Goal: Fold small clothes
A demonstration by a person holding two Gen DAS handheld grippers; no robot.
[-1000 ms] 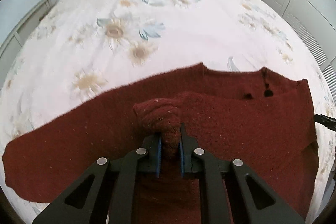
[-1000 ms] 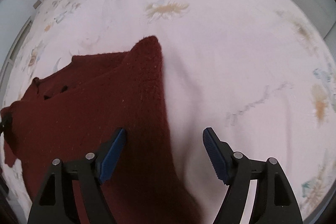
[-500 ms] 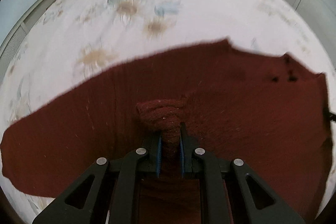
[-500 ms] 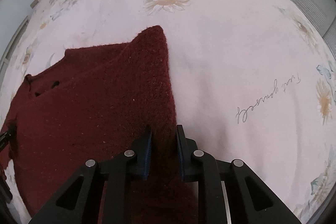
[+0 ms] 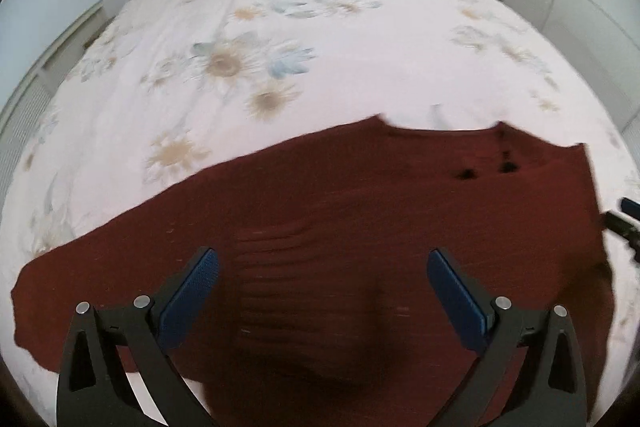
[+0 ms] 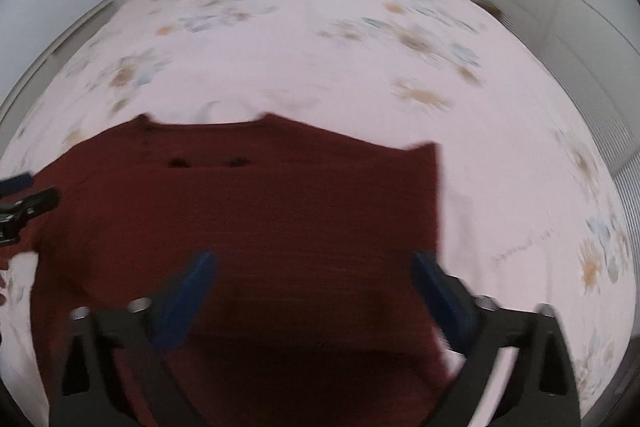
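Both the left hand-held gripper [image 5: 322,287] and right hand-held gripper [image 6: 312,287] have just opened wide, releasing the dark red knitted sweater [image 5: 360,211] onto the floral bed [image 5: 320,27]; this fold seems laid.

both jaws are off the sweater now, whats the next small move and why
Probably bring the left gripper out to the long sleeve lying spread toward the left and fold it in over the body. Both pairs of jaws have just opened, with nothing pinched. The dark red sweater lies flat on the floral bedspread, its right edge already straight by the right gripper, while that sleeve lies unfolded.
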